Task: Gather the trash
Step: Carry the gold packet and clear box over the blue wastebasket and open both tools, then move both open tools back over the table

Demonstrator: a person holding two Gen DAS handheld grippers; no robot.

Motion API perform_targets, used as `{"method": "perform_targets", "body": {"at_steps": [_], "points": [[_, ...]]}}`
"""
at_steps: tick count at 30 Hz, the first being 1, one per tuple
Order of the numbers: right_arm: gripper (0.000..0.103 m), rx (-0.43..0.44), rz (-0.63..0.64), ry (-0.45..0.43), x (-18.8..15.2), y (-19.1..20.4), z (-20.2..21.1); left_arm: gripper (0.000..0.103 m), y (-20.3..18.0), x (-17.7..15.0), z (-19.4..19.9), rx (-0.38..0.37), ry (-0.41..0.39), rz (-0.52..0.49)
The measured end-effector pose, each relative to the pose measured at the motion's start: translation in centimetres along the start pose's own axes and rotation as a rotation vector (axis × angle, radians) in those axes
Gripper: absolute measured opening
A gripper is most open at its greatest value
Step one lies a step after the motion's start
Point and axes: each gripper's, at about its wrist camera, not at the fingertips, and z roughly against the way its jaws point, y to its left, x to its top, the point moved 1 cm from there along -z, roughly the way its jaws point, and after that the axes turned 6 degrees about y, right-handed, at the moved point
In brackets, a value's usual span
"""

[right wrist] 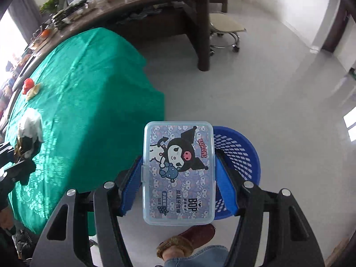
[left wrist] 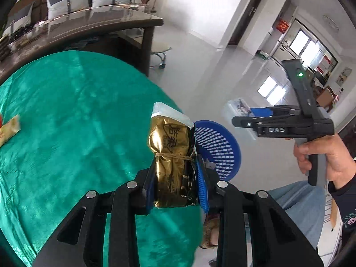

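Note:
My left gripper (left wrist: 174,178) is shut on a crumpled gold foil packet (left wrist: 171,155), held upright over the edge of the green-clothed table (left wrist: 66,122). My right gripper (right wrist: 178,173) is shut on a clear plastic floss-pick box (right wrist: 179,173) with a cartoon label, held above the floor next to a blue mesh waste basket (right wrist: 240,153). The basket also shows in the left wrist view (left wrist: 218,149), just beyond the packet. The right gripper (left wrist: 240,121) with the box shows there at the right. The left gripper with its packet (right wrist: 29,138) shows at the right wrist view's left edge.
A red item (right wrist: 28,84) and a yellowish wrapper (right wrist: 33,92) lie on the green cloth; the wrapper also shows in the left wrist view (left wrist: 9,131). A dark wooden desk (right wrist: 155,6) and a wheeled stool (right wrist: 224,29) stand behind. My slippered foot (right wrist: 184,240) is below the box.

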Motion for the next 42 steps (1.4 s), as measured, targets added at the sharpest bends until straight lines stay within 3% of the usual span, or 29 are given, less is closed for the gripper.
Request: {"method": "perform_targets", "body": {"at_steps": [7,14,19,21,22,23,25,28,31,34,38,42], "points": [[0.062,0.016,-0.118,0.031,-0.9,-7.2,-4.4,0.032,-7.6,3.2,-9.7,-0.056,0.110,-0.059],[0.062,0.063,-0.181,0.036,-1.4,-10.9,-7.1,0.034,-9.5,4.2,-18.9,-0.058,0.190,-0.058],[0.062,0.089,-0.218,0.029,-1.2,-12.6,-8.0,0.037,-9.8,4.8,-23.1,-0.051,0.212,-0.066],[0.068,0.114,-0.240,0.025,-1.4,-13.1,-8.2,0.043,-9.8,4.8,-24.4,-0.053,0.216,-0.070],[0.081,0.114,-0.255,0.019,-1.6,-13.4,-8.1,0.054,-9.8,4.8,-24.9,-0.051,0.212,-0.071],[0.083,0.120,-0.270,0.008,-1.7,-13.6,-7.9,0.073,-9.7,4.9,-25.2,-0.045,0.203,-0.073],[0.084,0.134,-0.287,-0.017,-1.6,-13.9,-7.2,0.090,-9.3,5.0,-25.0,-0.016,0.163,-0.068],[0.089,0.133,-0.311,-0.075,-1.6,-14.4,-5.8,0.098,-9.1,5.3,-23.4,0.049,0.072,-0.043],[0.097,0.113,-0.306,-0.137,-1.5,-14.3,-4.2,0.098,-9.3,5.0,-20.0,0.107,-0.041,-0.043],[0.098,0.051,-0.259,-0.199,-1.3,-13.6,-2.7,0.098,-9.5,5.0,-16.5,0.078,-0.143,-0.057],[0.098,-0.093,-0.167,-0.240,-0.8,-11.2,-1.3,0.098,-9.1,4.1,-12.8,0.018,-0.169,-0.049],[0.098,-0.156,-0.087,-0.289,-0.7,-8.3,0.1,0.098,-7.9,2.2,-9.1,0.030,-0.135,-0.005]]}}
